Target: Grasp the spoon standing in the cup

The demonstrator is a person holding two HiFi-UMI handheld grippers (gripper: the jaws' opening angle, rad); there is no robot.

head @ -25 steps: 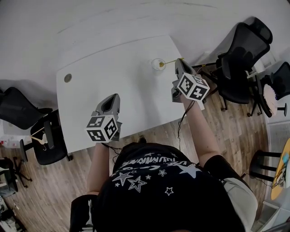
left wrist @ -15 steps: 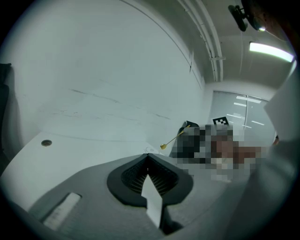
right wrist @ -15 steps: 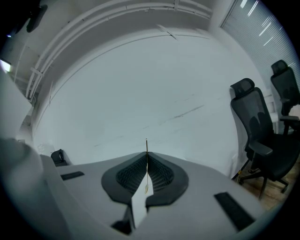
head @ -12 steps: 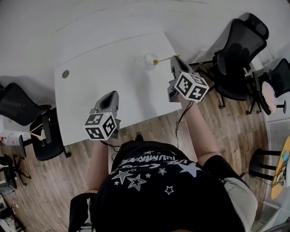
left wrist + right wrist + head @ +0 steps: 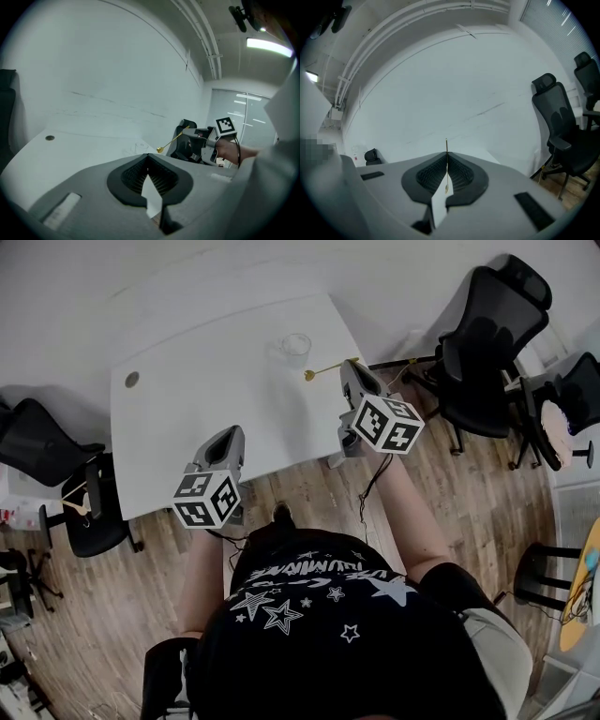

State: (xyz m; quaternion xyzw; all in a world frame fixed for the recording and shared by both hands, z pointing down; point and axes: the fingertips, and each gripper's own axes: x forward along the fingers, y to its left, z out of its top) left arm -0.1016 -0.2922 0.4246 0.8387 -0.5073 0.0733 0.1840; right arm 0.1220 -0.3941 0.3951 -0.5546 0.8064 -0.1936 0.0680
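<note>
A thin gold spoon [image 5: 328, 369] sticks out sideways from my right gripper [image 5: 351, 371], which is shut on its handle. The spoon's bowl hangs over the table, apart from the clear cup [image 5: 295, 345] at the table's far side. In the right gripper view the spoon's handle [image 5: 446, 146] runs as a fine line between the closed jaws of the right gripper [image 5: 446, 157]. My left gripper [image 5: 225, 448] sits over the table's near edge, shut and holding nothing. The left gripper view shows the spoon [image 5: 169, 142], the faint cup [image 5: 140, 148] and the right gripper [image 5: 193, 134] ahead.
The white table [image 5: 206, 381] has a round cable hole [image 5: 132, 379] at its far left. Black office chairs [image 5: 483, 343] stand to the right, and more chairs [image 5: 56, 465] to the left. Wooden floor [image 5: 450, 493] lies around the table.
The spoon has come out of the cup. My right gripper has drawn back from the cup with it, toward the near right. The left gripper has stayed put.
</note>
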